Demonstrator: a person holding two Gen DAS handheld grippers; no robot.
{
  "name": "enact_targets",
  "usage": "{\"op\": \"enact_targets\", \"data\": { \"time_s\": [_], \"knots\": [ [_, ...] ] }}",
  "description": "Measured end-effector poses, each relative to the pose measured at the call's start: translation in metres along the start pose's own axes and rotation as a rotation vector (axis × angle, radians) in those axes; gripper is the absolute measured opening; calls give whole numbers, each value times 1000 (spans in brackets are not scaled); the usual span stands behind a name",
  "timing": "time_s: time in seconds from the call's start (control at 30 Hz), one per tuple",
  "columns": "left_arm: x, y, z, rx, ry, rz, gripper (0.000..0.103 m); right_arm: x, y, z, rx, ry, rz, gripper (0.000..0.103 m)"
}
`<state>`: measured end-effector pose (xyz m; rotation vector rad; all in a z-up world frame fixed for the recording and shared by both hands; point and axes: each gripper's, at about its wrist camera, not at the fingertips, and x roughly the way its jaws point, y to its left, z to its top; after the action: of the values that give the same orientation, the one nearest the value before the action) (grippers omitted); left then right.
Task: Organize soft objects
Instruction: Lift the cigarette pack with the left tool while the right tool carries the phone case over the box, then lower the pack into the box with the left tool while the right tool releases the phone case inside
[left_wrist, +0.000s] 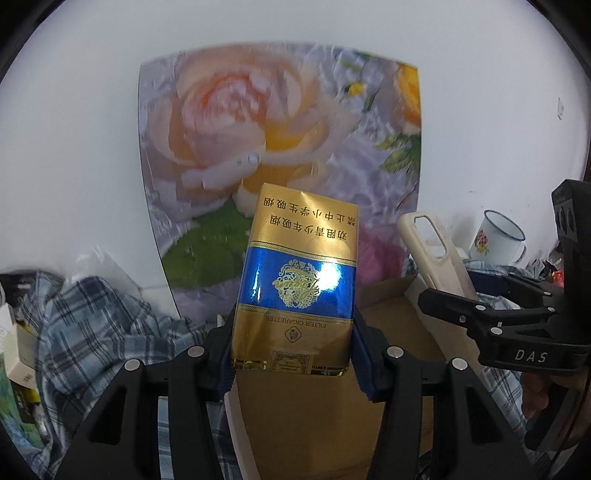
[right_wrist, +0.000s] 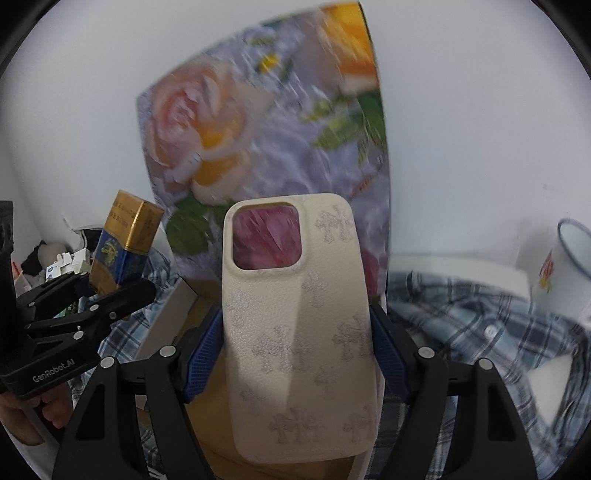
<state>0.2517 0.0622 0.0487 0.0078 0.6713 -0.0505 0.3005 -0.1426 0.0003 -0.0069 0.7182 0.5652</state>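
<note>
My left gripper (left_wrist: 293, 354) is shut on a gold and blue cigarette pack (left_wrist: 295, 280), held upright above an open cardboard box (left_wrist: 399, 332). From the right wrist view the same pack (right_wrist: 123, 243) shows at the left, in the left gripper (right_wrist: 96, 299). My right gripper (right_wrist: 295, 350) is shut on a cream phone case (right_wrist: 299, 325) with cross patterns and a camera cut-out at its top. In the left wrist view that case (left_wrist: 432, 251) sticks up at the right, clamped by the right gripper (left_wrist: 461, 306). Both are over the box (right_wrist: 207, 387).
A rose-patterned board (left_wrist: 280, 147) stands against the white wall behind the box. A blue plaid cloth (left_wrist: 88, 332) lies around the box on both sides. A white enamel mug (left_wrist: 498, 240) stands at the right. Small packets and clutter (right_wrist: 55, 266) sit at the far left.
</note>
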Motion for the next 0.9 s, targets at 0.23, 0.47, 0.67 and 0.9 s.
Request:
{"op": "enact_targets", "data": {
  "time_s": [0.23, 0.47, 0.67, 0.9],
  "knots": [
    [29, 4, -15, -30, 84, -19, 54, 27, -10, -14, 51, 80, -6, 74],
    [49, 8, -25, -48, 147, -19, 54, 45, -21, -25, 89, 149, -15, 74],
    [61, 11, -31, -56, 186, -29, 54, 49, -14, -25, 63, 156, -41, 74],
    [57, 8, -30, -44, 175, -12, 57, 53, -5, -20, 39, 151, -52, 78]
  ]
}}
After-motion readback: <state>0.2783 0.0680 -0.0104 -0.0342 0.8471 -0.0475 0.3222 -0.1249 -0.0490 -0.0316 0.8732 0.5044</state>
